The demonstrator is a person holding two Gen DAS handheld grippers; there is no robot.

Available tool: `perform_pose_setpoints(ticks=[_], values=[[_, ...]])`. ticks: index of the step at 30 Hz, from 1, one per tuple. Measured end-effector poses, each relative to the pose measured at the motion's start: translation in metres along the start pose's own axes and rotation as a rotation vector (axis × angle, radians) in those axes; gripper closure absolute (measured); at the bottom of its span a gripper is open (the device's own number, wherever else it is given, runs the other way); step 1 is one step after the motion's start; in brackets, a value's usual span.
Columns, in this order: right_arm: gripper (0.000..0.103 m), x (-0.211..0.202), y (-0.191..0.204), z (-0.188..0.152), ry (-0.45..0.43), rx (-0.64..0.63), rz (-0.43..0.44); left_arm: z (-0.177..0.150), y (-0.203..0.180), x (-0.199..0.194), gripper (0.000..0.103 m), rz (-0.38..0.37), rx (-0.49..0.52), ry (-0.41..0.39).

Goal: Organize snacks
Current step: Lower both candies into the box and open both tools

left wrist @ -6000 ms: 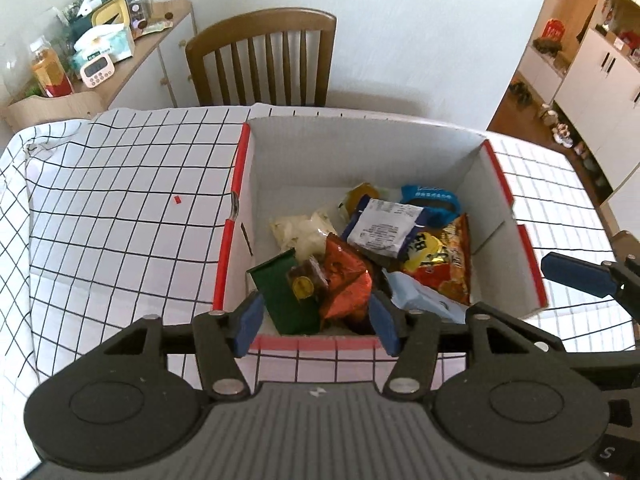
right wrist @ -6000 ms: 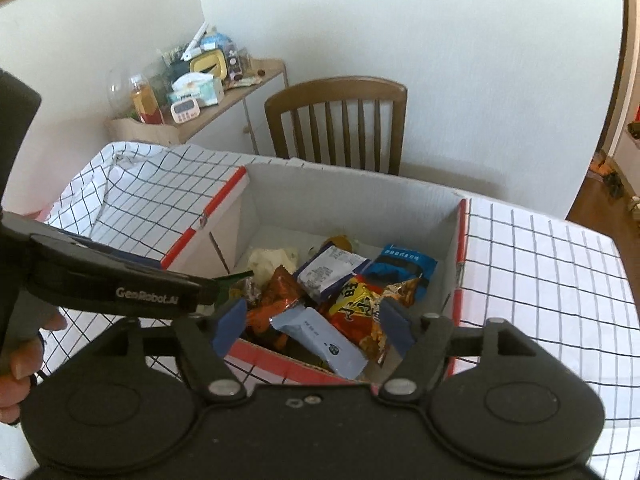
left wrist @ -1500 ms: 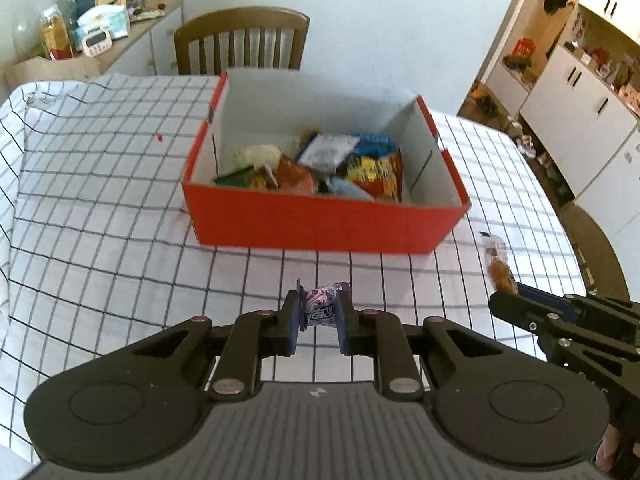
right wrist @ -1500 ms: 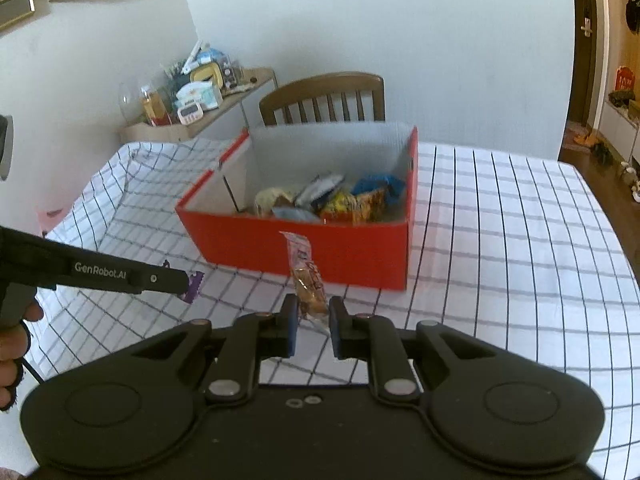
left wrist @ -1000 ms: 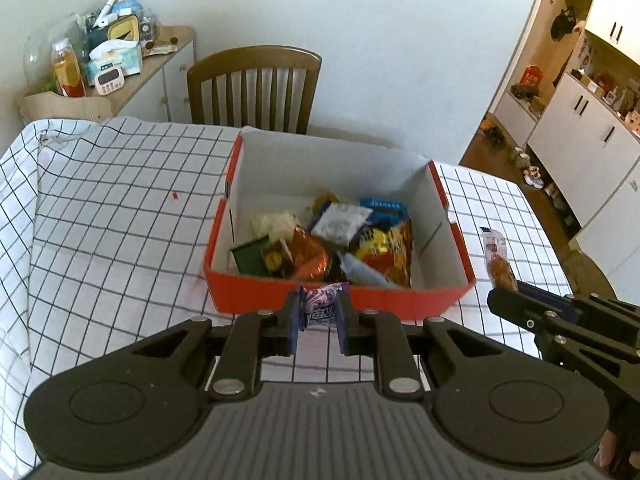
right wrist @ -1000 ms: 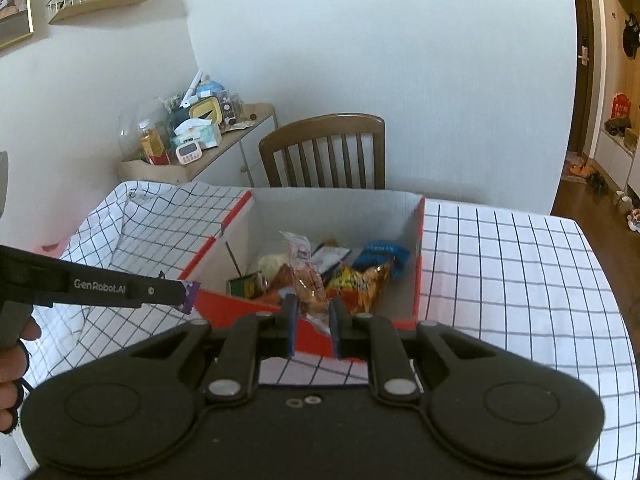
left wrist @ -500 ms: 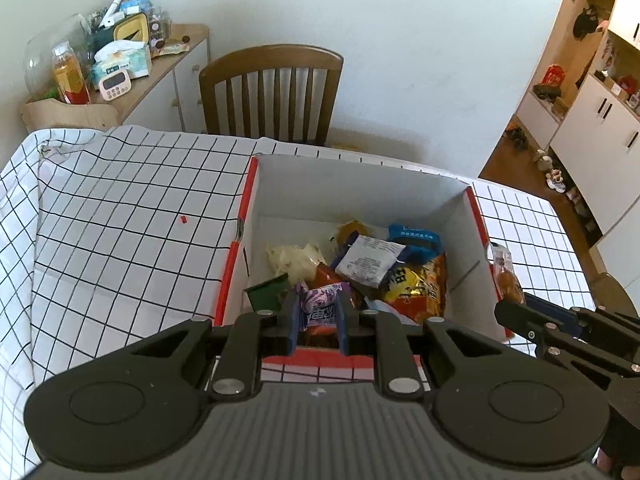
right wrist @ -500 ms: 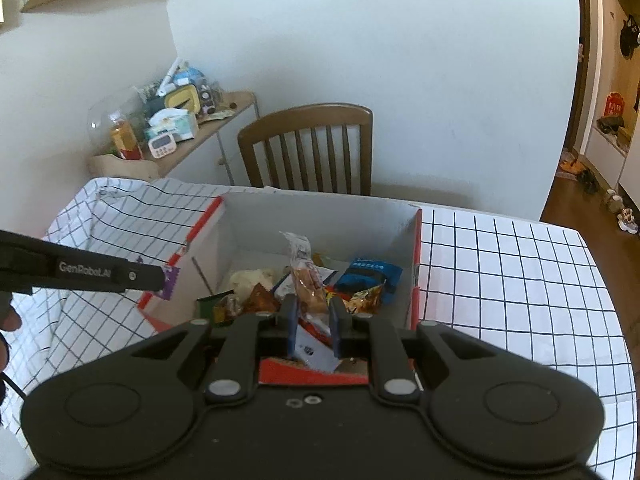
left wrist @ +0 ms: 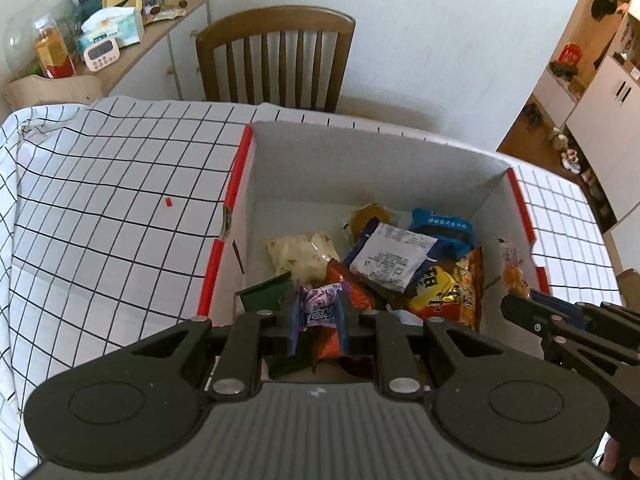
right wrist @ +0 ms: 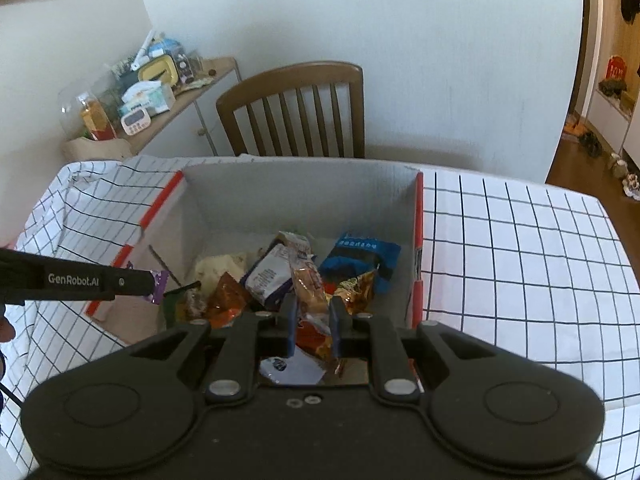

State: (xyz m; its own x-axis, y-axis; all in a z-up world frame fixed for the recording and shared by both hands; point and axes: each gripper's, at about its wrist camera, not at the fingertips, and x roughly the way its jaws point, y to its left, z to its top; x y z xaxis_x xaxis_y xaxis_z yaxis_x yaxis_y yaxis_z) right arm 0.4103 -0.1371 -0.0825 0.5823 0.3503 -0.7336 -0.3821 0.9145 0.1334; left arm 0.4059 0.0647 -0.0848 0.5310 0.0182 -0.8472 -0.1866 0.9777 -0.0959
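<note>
Both tools hang over the red box [left wrist: 208, 280] on the checked worktop [left wrist: 100, 208]. The left tool [left wrist: 318, 326] is clenched on a crinkly purple packet [left wrist: 318, 308]; the right tool [right wrist: 312, 326] on a long clear-wrapped pastry [right wrist: 308, 280]. Best let go low over the heap of glossy bags, clear of the cardboard walls.

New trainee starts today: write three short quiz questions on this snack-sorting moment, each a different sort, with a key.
1. True or false: the left gripper is shut on a purple wrapped candy.
2. What does the right gripper hold? A) a blue packet B) a clear-wrapped pastry C) nothing
3. Fill in: both grippers are above the red ____ on the checked tablecloth.

Key: 1 true; 2 B; 3 box
</note>
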Motion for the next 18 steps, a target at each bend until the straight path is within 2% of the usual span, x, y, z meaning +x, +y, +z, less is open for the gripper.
perform_pose_setpoints(ticks=[10,18], values=[[0.088,0.034,-0.001,-0.003,0.079,-0.001,0.034,0.002,-0.005,0.037,0.085,0.015,0.028,0.069],[0.086,0.046,0.007,-0.010,0.123,-0.021,0.051,-0.002,-0.005,0.055,0.085,0.017,0.050,0.112]])
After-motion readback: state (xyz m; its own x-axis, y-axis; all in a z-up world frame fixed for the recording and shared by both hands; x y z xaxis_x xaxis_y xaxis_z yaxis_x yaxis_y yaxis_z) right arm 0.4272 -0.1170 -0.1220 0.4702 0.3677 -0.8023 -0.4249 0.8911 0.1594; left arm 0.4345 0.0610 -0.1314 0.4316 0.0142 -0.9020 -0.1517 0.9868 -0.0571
